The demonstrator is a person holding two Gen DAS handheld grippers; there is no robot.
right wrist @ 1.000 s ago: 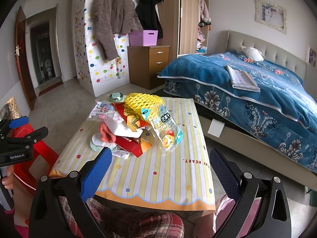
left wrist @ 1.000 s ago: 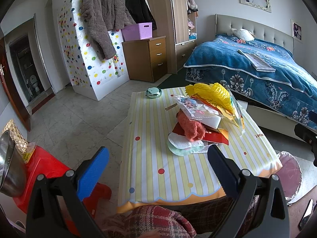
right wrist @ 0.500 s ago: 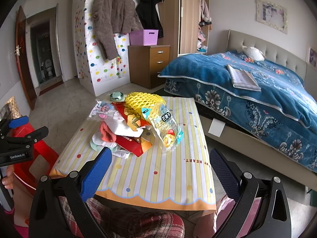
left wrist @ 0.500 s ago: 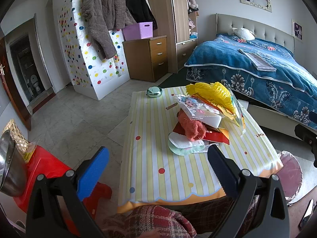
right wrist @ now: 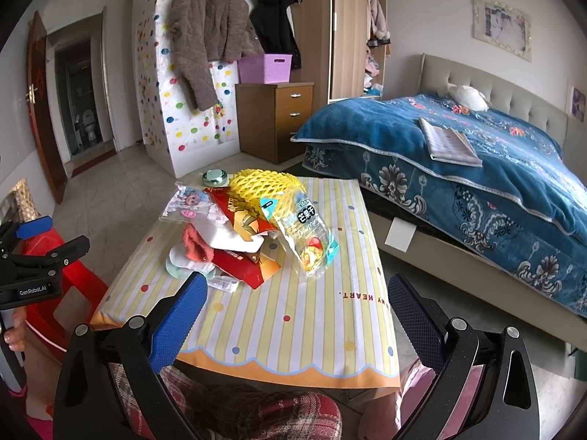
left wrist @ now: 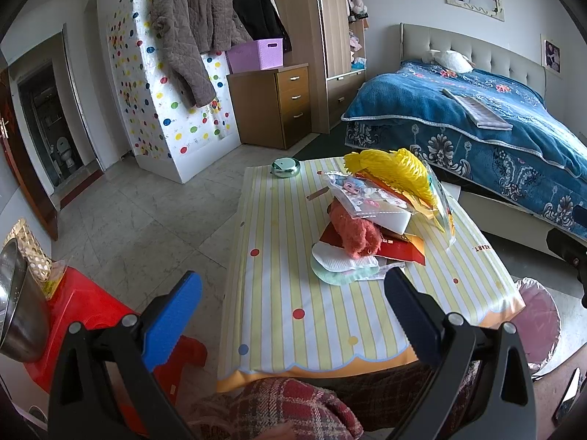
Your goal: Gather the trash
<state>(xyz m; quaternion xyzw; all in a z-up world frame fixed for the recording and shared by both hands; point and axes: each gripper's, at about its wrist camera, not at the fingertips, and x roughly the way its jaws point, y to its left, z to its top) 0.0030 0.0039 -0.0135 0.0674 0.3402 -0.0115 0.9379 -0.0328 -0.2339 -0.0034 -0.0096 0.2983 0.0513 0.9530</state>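
Note:
A pile of trash (left wrist: pixel 374 220) lies on the yellow striped table (left wrist: pixel 293 293): yellow foam net (left wrist: pixel 396 172), doll packet (left wrist: pixel 359 194), white box, red wrapper (left wrist: pixel 396 249), fuzzy orange sock (left wrist: pixel 356 231), pale pads (left wrist: pixel 341 267). It shows in the right wrist view too (right wrist: pixel 242 234), with a clear snack bag (right wrist: pixel 308 238). A pink-lined bin (left wrist: pixel 539 322) stands at the table's right. My left gripper (left wrist: pixel 290 315) is open and empty, above the table's near edge. My right gripper (right wrist: pixel 297 315) is open and empty, near the front edge.
A small green round tin (left wrist: pixel 285 167) sits at the table's far end. A red stool (left wrist: pixel 73 315) with a steel bowl (left wrist: pixel 18 315) stands left. A bed (right wrist: pixel 477 168) lies right, a drawer chest (right wrist: pixel 279 117) and wardrobe behind. My plaid lap (right wrist: pixel 256 414) is under the grippers.

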